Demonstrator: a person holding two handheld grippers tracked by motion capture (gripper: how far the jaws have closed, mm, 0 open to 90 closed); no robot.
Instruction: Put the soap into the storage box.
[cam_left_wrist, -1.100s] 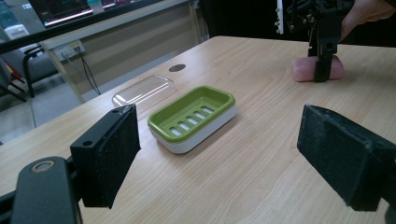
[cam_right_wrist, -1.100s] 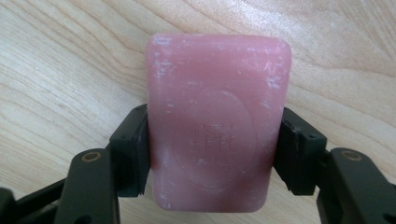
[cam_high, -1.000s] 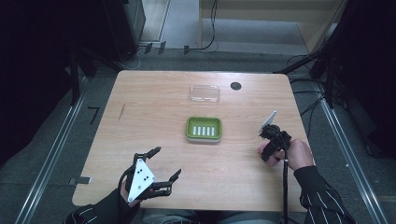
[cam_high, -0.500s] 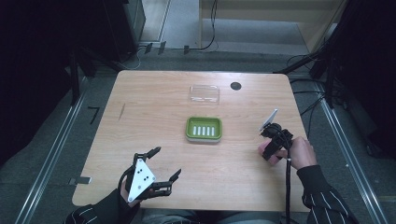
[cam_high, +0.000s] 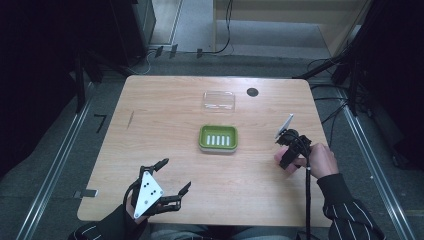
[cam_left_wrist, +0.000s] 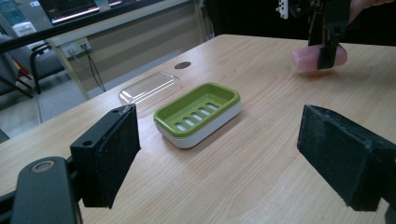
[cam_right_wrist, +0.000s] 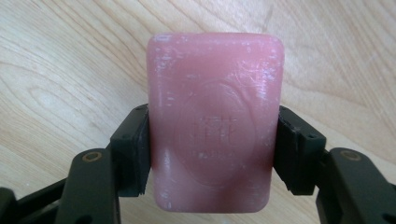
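Note:
A pink soap bar (cam_right_wrist: 215, 121) is clamped by its long sides in my right gripper (cam_right_wrist: 215, 151), low over the bare wood; whether it touches the table I cannot tell. From above, that gripper (cam_high: 286, 159) and the soap (cam_high: 290, 167) are at the table's right, to the right of a green soap dish (cam_high: 202, 137) that lies empty at the centre. My left gripper (cam_high: 177, 173) stands open near the front left edge, its jaws wide apart and empty. In the left gripper view (cam_left_wrist: 229, 161) the dish (cam_left_wrist: 161, 116) lies ahead and the soap (cam_left_wrist: 306, 59) is at the far right.
A clear plastic lid (cam_high: 219, 100) lies behind the dish, with a small black round disc (cam_high: 252, 92) to its right. The lid (cam_left_wrist: 149, 88) is also in the left gripper view. Cables and metal rails run along the floor around the table.
The right hand with the soap has shifted very slightly toward the front of the table. The left gripper has not moved.

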